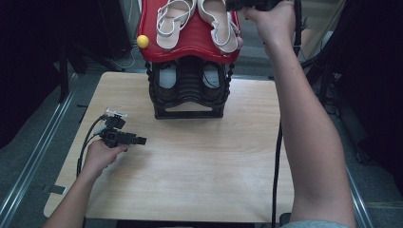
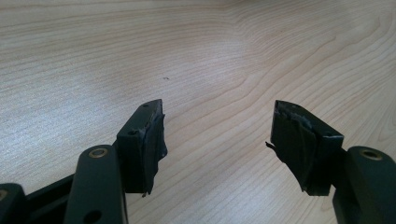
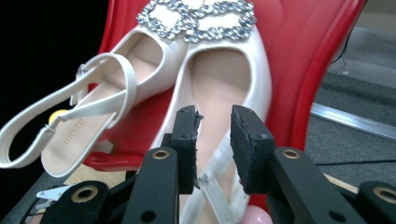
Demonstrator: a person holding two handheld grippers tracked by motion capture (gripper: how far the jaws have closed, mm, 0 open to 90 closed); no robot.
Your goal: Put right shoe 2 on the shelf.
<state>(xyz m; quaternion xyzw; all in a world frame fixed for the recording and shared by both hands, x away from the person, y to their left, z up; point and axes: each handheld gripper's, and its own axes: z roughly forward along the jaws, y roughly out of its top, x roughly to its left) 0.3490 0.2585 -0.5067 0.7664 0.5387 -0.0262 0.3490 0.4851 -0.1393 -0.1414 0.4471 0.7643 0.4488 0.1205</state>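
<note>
Two cream strappy sandals lie side by side on the red top shelf [image 1: 195,45] of a black shoe rack [image 1: 190,92] at the table's far edge. My right gripper [image 1: 244,4] is up at the heel of the right sandal [image 1: 219,23]. In the right gripper view its jaws [image 3: 214,126] stand apart just above that sandal [image 3: 224,79], with a heel strap showing low between them and neither pad pressing on it. The left sandal [image 3: 93,107] lies beside it. My left gripper [image 1: 138,140] rests low over the wooden table [image 2: 187,46], open [image 2: 217,135] with nothing between its fingers.
A yellow ball [image 1: 142,41] sits at the red shelf's left edge. Dark shoes [image 1: 167,78] stand on the rack's lower level. Both sandals carry rhinestone buckles [image 3: 196,16] at the toes. Cables trail from both grippers. Bare tabletop [image 1: 199,171] stretches in front of the rack.
</note>
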